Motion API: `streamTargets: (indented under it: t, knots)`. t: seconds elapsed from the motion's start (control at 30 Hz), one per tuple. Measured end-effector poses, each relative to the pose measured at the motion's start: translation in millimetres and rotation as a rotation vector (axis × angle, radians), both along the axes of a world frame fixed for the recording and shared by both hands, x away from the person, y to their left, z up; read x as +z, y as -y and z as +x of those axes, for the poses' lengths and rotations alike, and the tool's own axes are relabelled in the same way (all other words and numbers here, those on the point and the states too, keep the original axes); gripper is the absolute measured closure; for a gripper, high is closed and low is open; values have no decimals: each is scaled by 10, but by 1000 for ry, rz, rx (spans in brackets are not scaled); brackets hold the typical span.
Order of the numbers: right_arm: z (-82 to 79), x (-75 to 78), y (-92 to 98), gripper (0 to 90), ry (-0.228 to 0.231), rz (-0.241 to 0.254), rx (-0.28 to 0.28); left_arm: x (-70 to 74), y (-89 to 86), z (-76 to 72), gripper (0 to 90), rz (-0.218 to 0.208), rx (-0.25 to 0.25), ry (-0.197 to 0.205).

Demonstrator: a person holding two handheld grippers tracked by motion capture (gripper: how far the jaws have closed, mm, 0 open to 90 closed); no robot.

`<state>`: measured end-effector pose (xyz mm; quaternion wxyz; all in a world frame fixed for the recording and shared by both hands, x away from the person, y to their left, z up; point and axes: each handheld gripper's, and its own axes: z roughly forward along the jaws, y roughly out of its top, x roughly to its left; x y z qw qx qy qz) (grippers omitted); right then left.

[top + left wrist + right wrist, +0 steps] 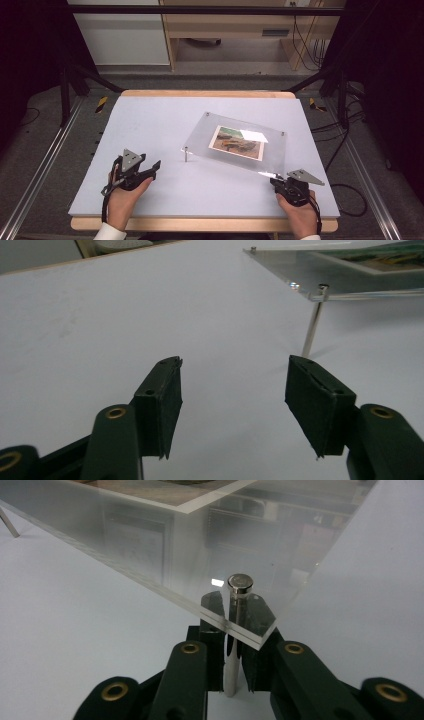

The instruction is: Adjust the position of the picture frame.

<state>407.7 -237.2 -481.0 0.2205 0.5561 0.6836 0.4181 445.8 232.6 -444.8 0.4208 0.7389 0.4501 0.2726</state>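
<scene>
Evidently the clear acrylic picture frame is raised off the white tabletop on metal standoff legs, and it sits right of the table's middle, turned at an angle, with a printed picture sandwiched in its centre. The right gripper is at the frame's nearest corner, and in the right gripper view its jaws are clenched on the near-corner leg, just below the acrylic edge, with the leg's round cap showing on top of the sheet. That grip probably serves either to steady the frame or to turn the leg out of its corner; which of the two I cannot tell. The left gripper rests on the table well to the left of the frame, its jaws released and wide apart with nothing between them. In the left gripper view they point toward the left-corner leg, which stands bare and slightly tilted under its corner, so this hand looks placed to take that leg in turn. By count: one frame, one picture, two grippers, two hands. Four corner fastenings can be made out from the high view, but only two legs are plainly visible along their length; the far two are too small to judge.
</scene>
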Motion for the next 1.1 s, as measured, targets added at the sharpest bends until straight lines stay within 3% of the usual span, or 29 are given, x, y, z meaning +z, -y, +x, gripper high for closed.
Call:
streamTargets:
  t: [0.07, 0.2, 0.37, 0.4, 0.53, 0.7, 1.1]
  knots:
    - [10, -9, 2, 838, -2, 4, 3, 2, 51, 3, 421, -28, -33, -3]
    - [17, -5, 14, 847, -2, 13, 9, 15, 216, 21, 473, -36, -102, -13]
    - [14, 16, 18, 848, 2, 22, 18, 3, 393, 156, 514, -10, -152, -28]
    - [13, 19, 21, 847, 2, 27, 19, -34, 463, 249, 518, 17, -162, -39]
    - [10, 30, 21, 846, 3, 39, 20, -129, 535, 380, 532, 12, -176, -70]
    - [12, 35, 38, 843, 0, 64, 29, -221, 612, 584, 580, -33, -185, -85]
    - [10, 34, 36, 840, -4, 73, 29, -260, 765, 681, 704, -30, -203, -57]
